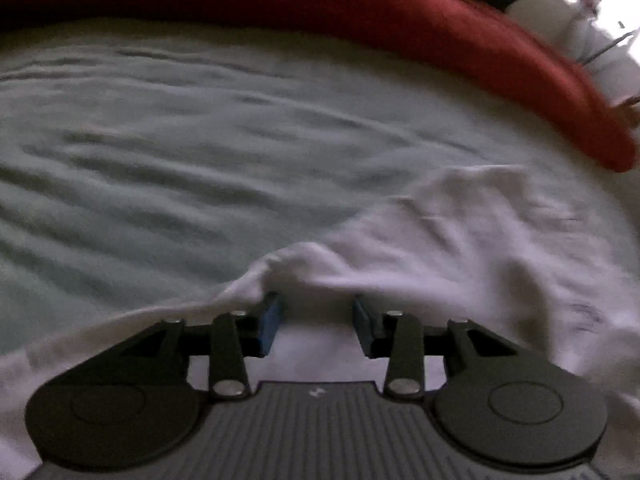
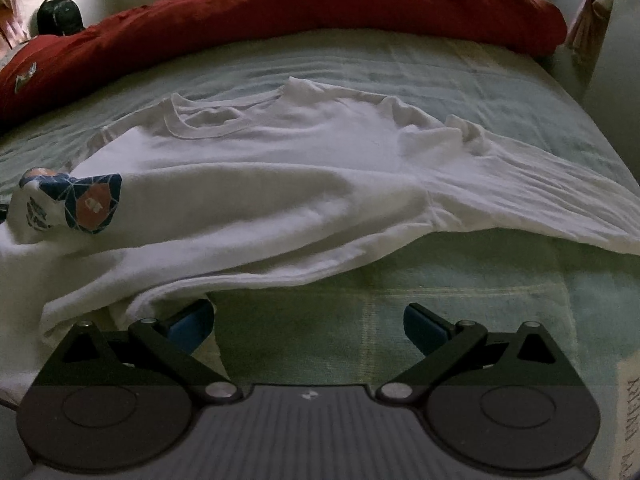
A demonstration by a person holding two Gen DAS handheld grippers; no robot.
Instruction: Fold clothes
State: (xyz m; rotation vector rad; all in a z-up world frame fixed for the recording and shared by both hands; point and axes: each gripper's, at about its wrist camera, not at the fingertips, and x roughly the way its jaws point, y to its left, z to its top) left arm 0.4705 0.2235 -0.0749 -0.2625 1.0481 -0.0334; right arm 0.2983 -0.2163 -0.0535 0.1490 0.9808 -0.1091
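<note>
**White shirt half-gathered on the bed, both claws at its near edge**

Just ahead of the right gripper lies the white T-shirt, spread over the pale green bedsheet with its neckband at the far end and its hem toward the claw. Its long axis runs away from the claw and a little leftward, so most of the cloth sits ahead and to the left of the fingers, with a sleeve trailing off ahead-right. This claw stands wide apart and holds nothing; its left pad sits just beside the bunched hem, while bare sheet shows between the pads.

Over at the left gripper the shirt lies right against the fingers, heaped ahead and to the right, with a raised fold draped over the left fingertip. Its fingers stand moderately apart, with white cloth showing in the gap between them (whether any sits pinched I cannot tell, though the gap suggests not).

I judge the left claw the nearer to the fabric. Only the right view shows the neckband, the printed patch turned up at far left, and the whole lay of the garment; the left view is blurred and shows mostly sheet and the red pillow beyond. The shirt lies rumpled, not yet a neat folded stack.
</note>
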